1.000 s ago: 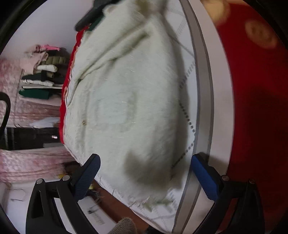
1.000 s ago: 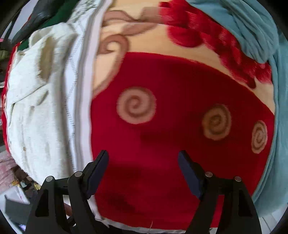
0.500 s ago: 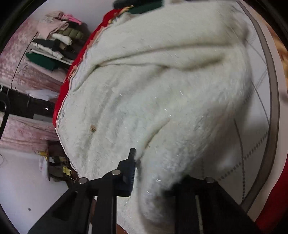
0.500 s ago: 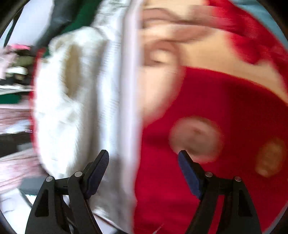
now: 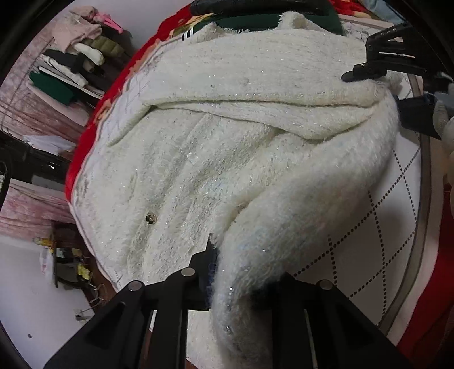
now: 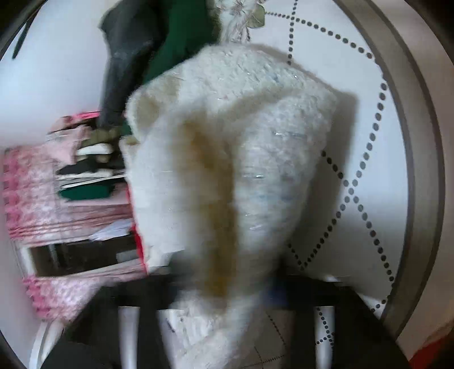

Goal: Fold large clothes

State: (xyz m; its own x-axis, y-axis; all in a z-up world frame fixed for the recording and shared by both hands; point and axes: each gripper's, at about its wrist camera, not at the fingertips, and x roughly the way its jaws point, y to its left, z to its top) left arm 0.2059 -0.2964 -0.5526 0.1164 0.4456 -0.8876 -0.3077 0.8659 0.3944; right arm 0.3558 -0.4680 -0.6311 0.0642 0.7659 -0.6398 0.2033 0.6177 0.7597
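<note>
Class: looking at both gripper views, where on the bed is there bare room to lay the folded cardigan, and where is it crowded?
Free: the white dotted sheet, between the fluffy white cardigan and the sheet's grey border. Crowded: the far end, under a green garment, and the shelf of stacked clothes beside the bed.

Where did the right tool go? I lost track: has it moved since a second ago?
Yes. The right tool left the red swirl blanket, moved left across the dotted white sheet, and now grips the fuzzy white sweater.
</note>
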